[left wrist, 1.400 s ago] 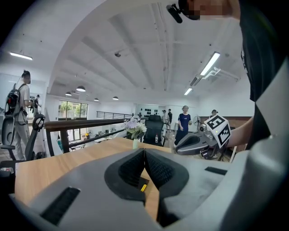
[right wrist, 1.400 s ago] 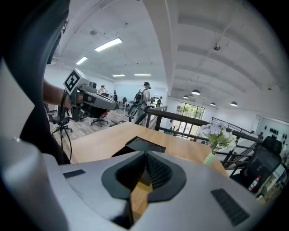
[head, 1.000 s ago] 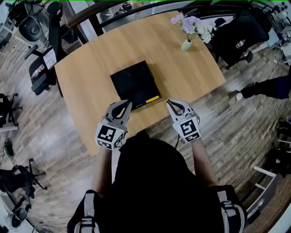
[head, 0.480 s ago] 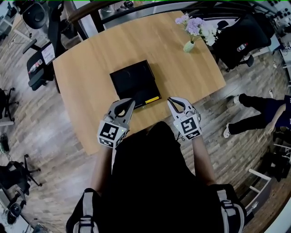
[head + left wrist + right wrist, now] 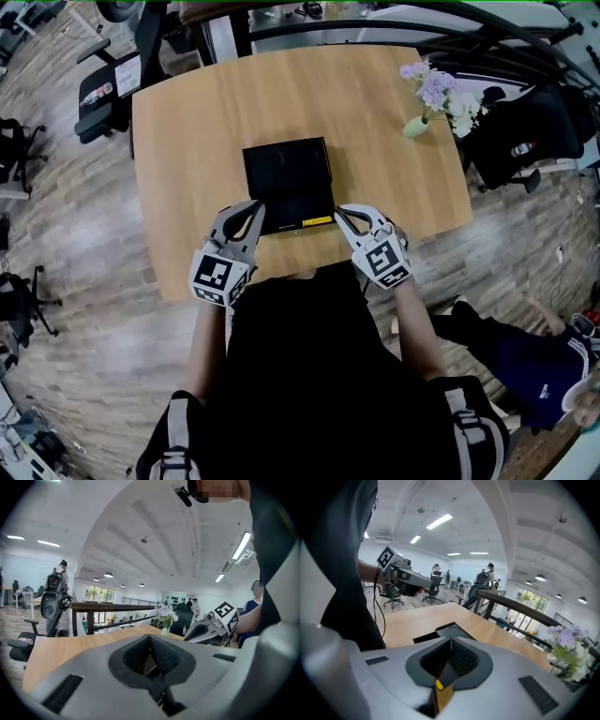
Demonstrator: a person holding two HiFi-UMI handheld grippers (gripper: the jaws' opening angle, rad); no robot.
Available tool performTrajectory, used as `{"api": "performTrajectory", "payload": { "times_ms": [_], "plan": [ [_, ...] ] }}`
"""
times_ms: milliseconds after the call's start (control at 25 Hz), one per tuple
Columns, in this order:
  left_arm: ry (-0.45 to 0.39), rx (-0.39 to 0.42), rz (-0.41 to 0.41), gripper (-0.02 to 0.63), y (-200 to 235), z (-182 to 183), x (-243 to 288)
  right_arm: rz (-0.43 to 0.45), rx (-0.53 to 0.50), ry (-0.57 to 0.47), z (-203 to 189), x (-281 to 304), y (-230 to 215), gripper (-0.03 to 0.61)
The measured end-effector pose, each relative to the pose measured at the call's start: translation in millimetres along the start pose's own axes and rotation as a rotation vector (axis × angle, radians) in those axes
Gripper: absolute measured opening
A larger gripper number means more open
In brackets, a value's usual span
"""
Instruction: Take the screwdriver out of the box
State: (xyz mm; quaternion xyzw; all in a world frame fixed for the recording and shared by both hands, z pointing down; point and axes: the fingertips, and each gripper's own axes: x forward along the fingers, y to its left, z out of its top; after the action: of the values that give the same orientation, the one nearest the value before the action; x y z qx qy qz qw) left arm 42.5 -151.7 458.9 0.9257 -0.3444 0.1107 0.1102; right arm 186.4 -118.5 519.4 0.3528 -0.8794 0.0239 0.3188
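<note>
- One black box point(image 5: 286, 178) lies flat on the wooden table point(image 5: 187, 141). Its top is dark and closed, and a yellow strip point(image 5: 316, 222) runs along its near edge.
- The screwdriver shows in no view; what is inside the box is hidden under the closed top.
- One small green vase point(image 5: 415, 127) stands near the far right corner of the table, well apart from the box. It holds a bunch of pale purple and white flowers point(image 5: 441, 89).
- The box sits in the middle of the table's width, with its near edge close to the table's near edge, where the person stands.
- Bare wood lies to the left of the box, to the right of it and behind it.
- There are two grippers. The left gripper point(image 5: 251, 208) points at the near left corner of the box and the right gripper point(image 5: 342, 214) at the near right corner; whether they touch it I cannot tell.
- The jaws of the left gripper are together, with nothing between them.
- The jaws of the right gripper are also together; something yellow shows through the gap below the pads, and I cannot tell what it is.
</note>
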Motion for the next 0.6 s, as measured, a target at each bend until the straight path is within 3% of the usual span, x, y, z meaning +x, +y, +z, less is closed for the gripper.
{"api": "performTrajectory", "payload": {
  "times_ms": [160,600],
  "plan": [
    [0.004,-0.016,0.067,0.023,0.0,2.0,4.9,0.109,-0.017,-0.018,3.8,14.2,-6.3,0.027],
    [0.038,-0.058,0.175,0.023,5.4,-5.0,15.3,0.305,-0.102,0.038,-20.1,38.7,2.5,0.028]
  ]
}}
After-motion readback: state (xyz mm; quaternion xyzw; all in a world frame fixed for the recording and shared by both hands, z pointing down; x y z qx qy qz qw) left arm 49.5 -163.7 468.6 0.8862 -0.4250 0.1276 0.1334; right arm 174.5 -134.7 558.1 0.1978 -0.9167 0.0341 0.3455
